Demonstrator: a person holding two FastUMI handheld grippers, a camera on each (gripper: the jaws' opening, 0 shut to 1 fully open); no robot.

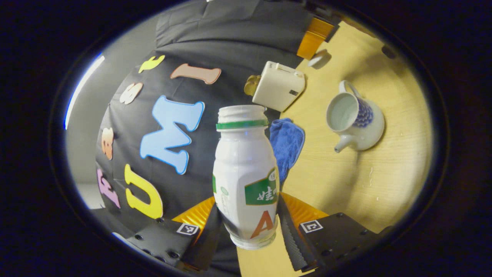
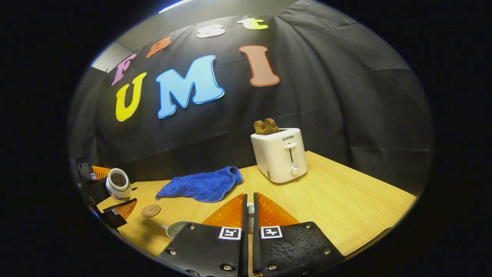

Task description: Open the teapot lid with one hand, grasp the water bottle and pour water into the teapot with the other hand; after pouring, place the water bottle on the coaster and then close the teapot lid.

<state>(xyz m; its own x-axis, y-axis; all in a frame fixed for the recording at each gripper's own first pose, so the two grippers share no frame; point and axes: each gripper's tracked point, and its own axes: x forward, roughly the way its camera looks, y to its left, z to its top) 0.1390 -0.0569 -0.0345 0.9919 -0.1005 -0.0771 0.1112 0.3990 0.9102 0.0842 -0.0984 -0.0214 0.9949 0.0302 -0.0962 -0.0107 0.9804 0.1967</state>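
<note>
Water bottle, with its cap off, sits squeezed between both fingers of the left tool, held up over the surface. Nearby the teapot stands open. The right tool is almost closed on something small and white, maybe the lid.

The left hand-held gripper has two black blocky finger bodies studded with dark round screws, each bearing a small white square tag with a black pattern, and ribbed orange wedge-shaped panels behind them; the inner faces of its fingers are ridged. The right hand-held gripper is built alike: two textured black plates with silvery screws along the lower edge, one white square black-patterned tag on each, and two ribbed orange triangular panels rising to points on either side of a narrow slit
</note>
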